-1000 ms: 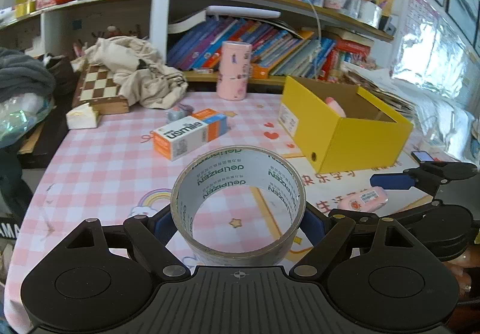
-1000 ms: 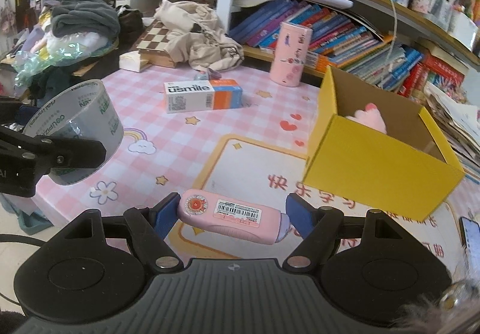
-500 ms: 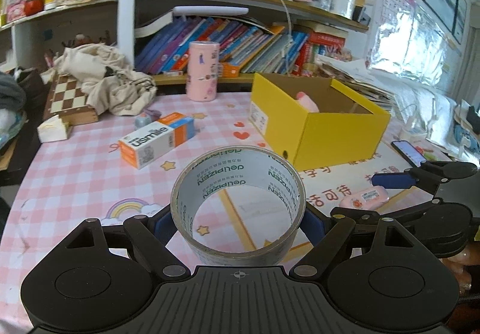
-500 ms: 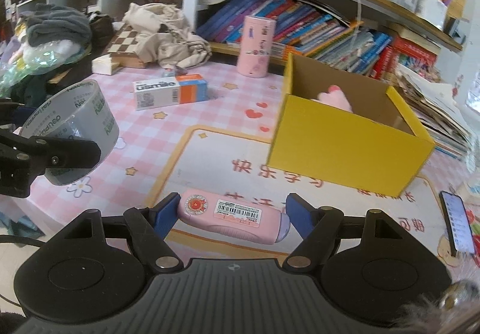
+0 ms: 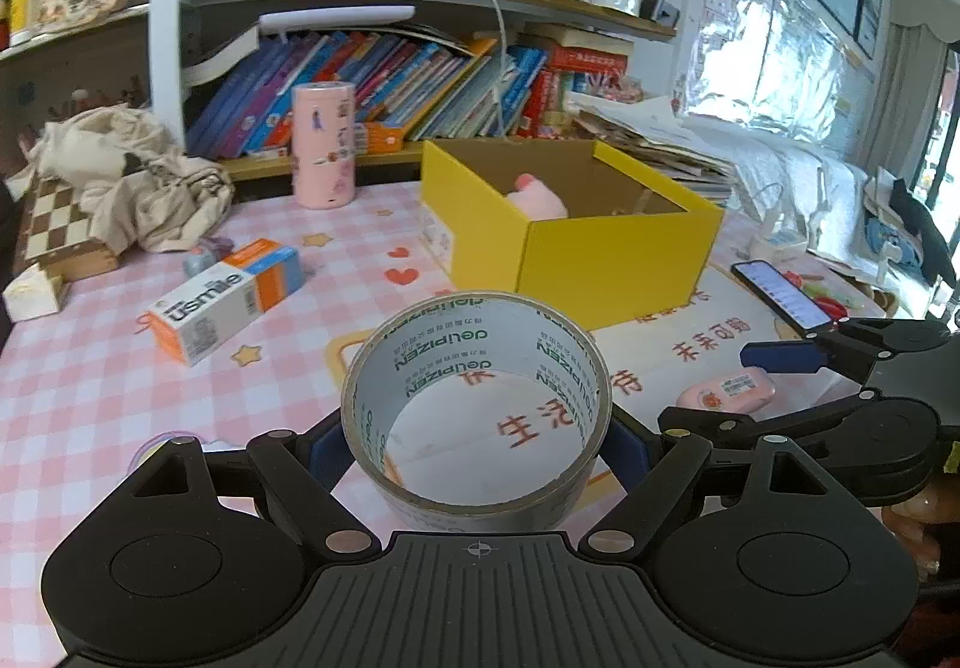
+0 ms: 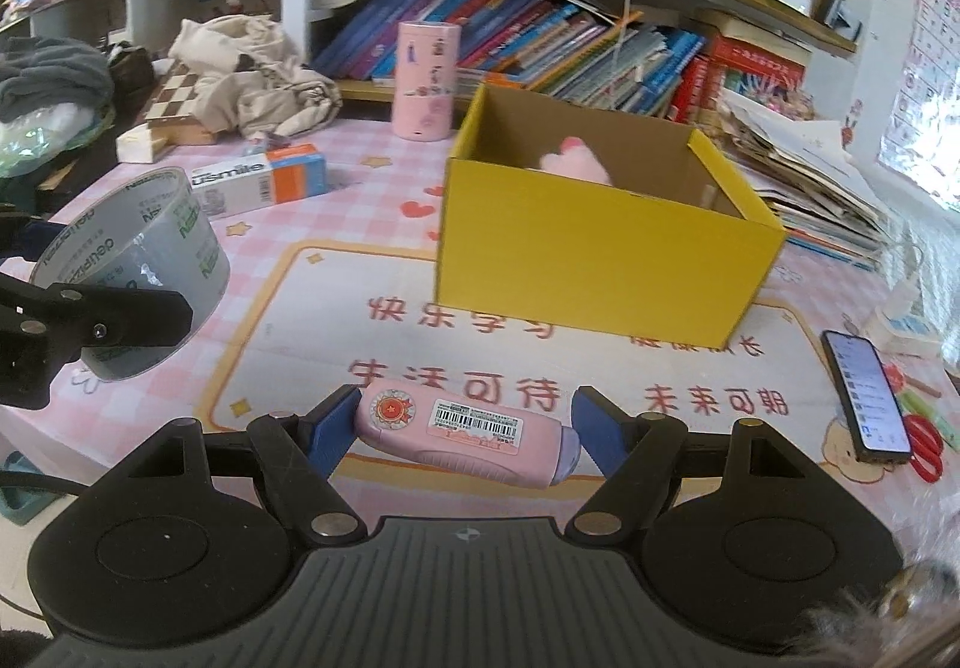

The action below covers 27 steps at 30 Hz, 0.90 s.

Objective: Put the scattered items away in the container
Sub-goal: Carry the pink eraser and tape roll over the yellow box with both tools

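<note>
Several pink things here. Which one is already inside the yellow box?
The soft pink lump peeking over the yellow box wall. The pink canister stands behind on the table; the pink bottle is between the right fingers.

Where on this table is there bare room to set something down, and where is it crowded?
Free: the white mat in front of the yellow box, and the pink check cloth in front of the usmile carton. Crowded: the far left corner, with the beige cloth heap and chessboard; the right edge has a phone and scissors.
</note>
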Available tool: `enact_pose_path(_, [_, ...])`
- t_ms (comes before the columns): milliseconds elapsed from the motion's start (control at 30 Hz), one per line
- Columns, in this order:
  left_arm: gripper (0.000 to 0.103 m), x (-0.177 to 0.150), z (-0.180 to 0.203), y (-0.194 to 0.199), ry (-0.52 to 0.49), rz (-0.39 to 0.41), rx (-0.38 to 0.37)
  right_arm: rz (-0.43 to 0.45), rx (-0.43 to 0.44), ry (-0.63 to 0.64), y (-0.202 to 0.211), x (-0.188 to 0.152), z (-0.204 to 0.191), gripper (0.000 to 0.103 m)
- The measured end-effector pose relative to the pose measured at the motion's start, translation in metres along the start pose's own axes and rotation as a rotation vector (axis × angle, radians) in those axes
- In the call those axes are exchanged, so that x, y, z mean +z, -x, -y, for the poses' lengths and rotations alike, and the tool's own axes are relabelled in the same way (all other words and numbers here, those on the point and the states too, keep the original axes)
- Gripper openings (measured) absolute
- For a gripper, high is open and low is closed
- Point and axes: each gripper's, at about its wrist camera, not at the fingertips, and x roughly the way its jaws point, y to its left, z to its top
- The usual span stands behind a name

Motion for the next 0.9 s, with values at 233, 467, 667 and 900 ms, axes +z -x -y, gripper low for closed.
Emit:
enact_pose_path(233, [0.085,0.009,0.02,-0.016,-0.036,-0.01,-0.038,-0.004,-0.031,-0.035,-0.001,-0.003,0.024,0.075])
enact_pose_path(467, [0.085,0.018,0.038,-0.03,-0.061,-0.015,-0.064,-0.014,-0.048,-0.064,-0.005,-0.005,0.047,0.075])
enact_pose_path(667, [0.085,0.027,0.053,-0.041,-0.084,-0.011,-0.078,-0.014,-0.051,-0.077,-0.01,-0.004,0.065,0.075])
enact_pose_path(900, [0.085,0.041,0.067,-0.055,-0.093,0.004,-0.08,-0.006,-0.049,-0.077,-0.015,0.002,0.086,0.075])
